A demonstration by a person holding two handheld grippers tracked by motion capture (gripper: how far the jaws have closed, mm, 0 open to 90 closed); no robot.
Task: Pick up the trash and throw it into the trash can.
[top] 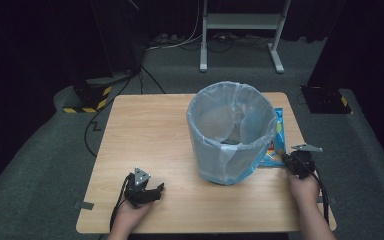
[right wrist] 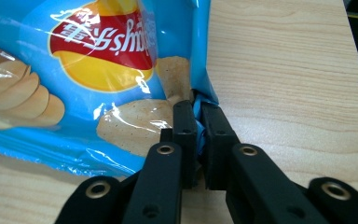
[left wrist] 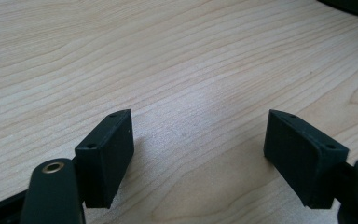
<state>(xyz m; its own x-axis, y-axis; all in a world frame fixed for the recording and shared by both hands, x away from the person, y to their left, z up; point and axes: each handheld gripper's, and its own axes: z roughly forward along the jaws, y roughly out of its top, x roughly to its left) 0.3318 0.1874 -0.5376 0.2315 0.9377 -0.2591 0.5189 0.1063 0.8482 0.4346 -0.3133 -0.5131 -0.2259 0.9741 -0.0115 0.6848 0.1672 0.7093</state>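
Observation:
A blue crisp bag (right wrist: 98, 70) lies flat on the wooden table (top: 145, 130), to the right of the bin and partly hidden behind it (top: 276, 145). My right gripper (right wrist: 198, 109) is shut on the bag's near corner, pinching the foil between its jaws; from above it sits at the bag's front edge (top: 286, 158). My left gripper (left wrist: 198, 135) rests low over bare wood at the front left (top: 156, 190), jaws wide apart with nothing between them. A bin lined with a translucent blue bag (top: 230, 132) stands mid-table, upright.
The table's right edge (top: 310, 165) runs close beside the right gripper. Beyond the table are dark carpet, a white stand's legs (top: 240, 40) and black boxes with yellow-striped edges (top: 87, 97). Bare wood spreads left of the bin.

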